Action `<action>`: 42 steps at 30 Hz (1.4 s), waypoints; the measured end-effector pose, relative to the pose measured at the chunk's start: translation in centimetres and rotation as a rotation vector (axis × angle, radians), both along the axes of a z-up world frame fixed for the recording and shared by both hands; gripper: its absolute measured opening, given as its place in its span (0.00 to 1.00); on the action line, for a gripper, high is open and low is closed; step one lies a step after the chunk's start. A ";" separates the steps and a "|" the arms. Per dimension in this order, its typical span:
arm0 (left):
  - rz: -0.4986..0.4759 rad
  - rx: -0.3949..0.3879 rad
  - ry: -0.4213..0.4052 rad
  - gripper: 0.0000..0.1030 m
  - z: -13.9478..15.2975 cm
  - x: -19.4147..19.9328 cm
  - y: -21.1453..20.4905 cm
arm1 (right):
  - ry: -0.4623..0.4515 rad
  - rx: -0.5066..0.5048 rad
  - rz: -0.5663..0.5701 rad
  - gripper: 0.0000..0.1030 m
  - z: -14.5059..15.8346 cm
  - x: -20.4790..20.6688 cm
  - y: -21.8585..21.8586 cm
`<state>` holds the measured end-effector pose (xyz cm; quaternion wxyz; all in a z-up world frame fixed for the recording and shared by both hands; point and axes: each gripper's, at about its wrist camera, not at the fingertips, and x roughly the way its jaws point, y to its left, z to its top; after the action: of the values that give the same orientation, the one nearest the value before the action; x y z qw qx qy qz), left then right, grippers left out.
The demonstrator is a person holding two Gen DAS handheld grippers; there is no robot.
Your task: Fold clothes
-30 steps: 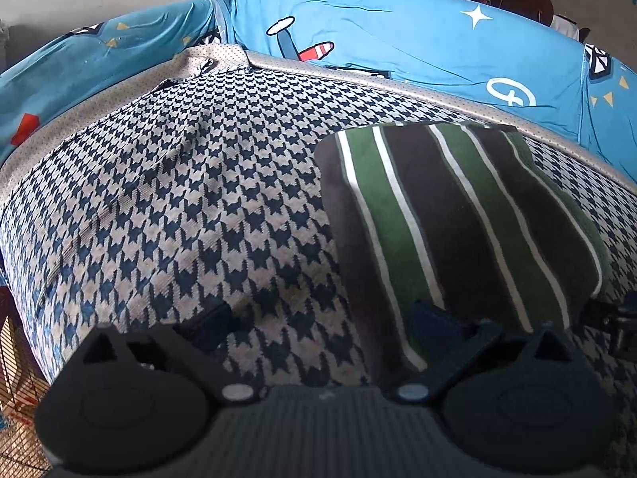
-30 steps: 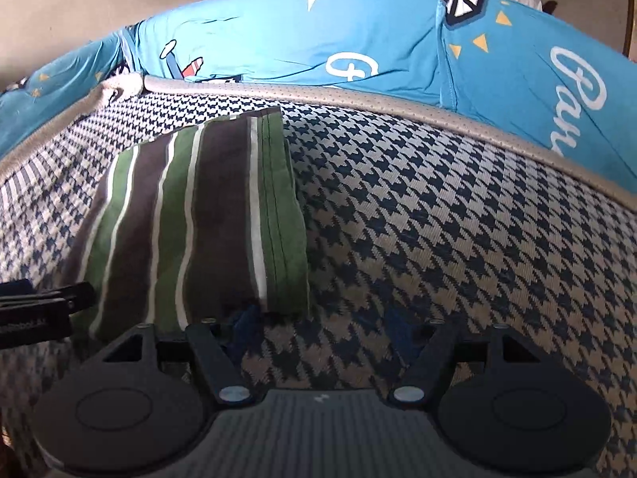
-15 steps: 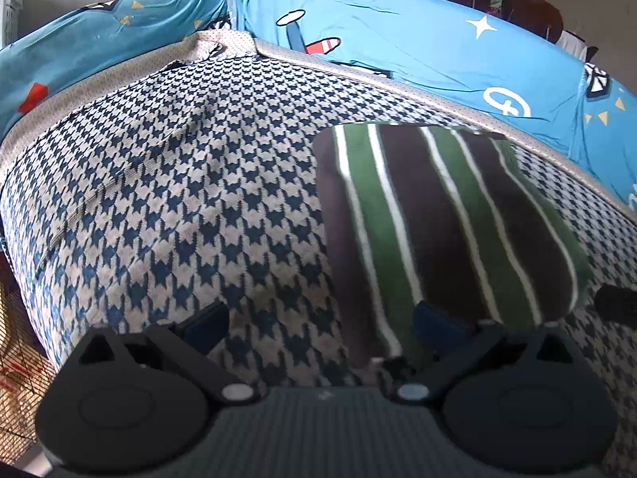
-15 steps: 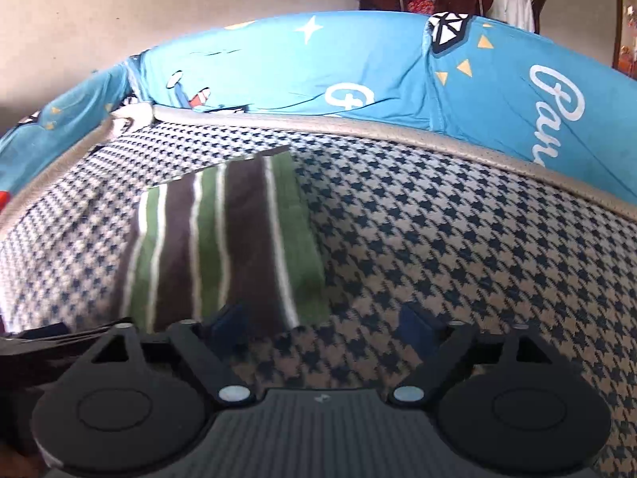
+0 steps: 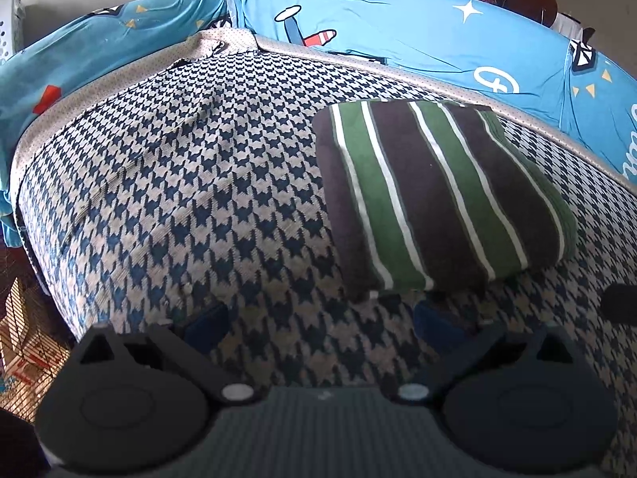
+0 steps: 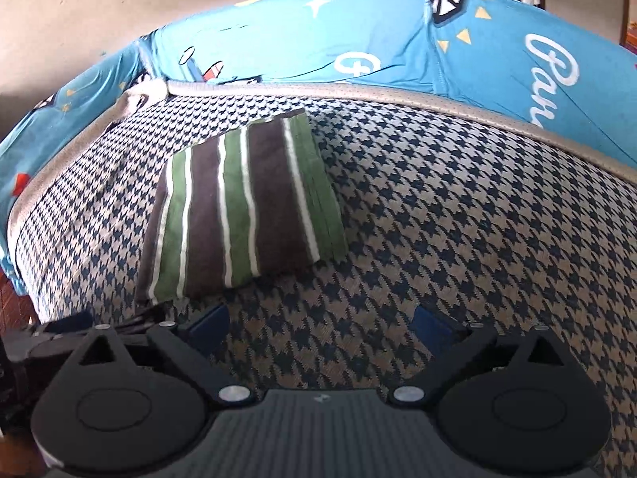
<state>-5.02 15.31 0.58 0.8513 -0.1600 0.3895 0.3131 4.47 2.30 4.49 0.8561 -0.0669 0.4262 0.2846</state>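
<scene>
Both grippers' fingers (image 5: 207, 324) (image 6: 207, 324) wide apart, empty — folded striped garment (image 5: 434, 195) untouched.

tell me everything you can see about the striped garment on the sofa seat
The striped garment is folded into a compact, thick rectangle with green and dark brown stripes split by thin white lines. It looks like soft knit fabric. Stacked layer edges show along its right side. It lies flat on the houndstooth seat cover, near the back edge. Neither hand-held gripper touches it.

Soft matt striped cloth garment (image 5: 434, 195), coarse woven houndstooth cover (image 5: 191, 183), smooth printed blue fabric (image 6: 358, 36), matt black plastic gripper housings with blue pads (image 6: 207, 324)
</scene>
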 end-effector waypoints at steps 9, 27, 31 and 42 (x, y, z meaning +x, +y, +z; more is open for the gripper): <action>-0.001 0.021 0.017 1.00 1.2 -0.5 -1.4 | -0.038 -0.021 0.012 0.97 0.7 -0.3 -0.2; -0.005 0.069 0.040 1.00 3.6 -2.0 -3.8 | -0.043 0.005 0.095 0.98 1.0 -1.7 -0.7; 0.003 0.069 0.039 1.00 4.0 -2.2 -3.9 | -0.075 -0.033 0.106 0.98 1.0 -2.1 -0.5; 0.026 0.078 0.049 1.00 4.4 -3.1 -4.7 | -0.139 -0.087 0.171 0.98 1.1 -3.5 0.0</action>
<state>-8.09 10.58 4.96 0.8429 -0.1242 0.3958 0.3428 0.95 2.31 5.61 0.8526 -0.1596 0.3704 0.3323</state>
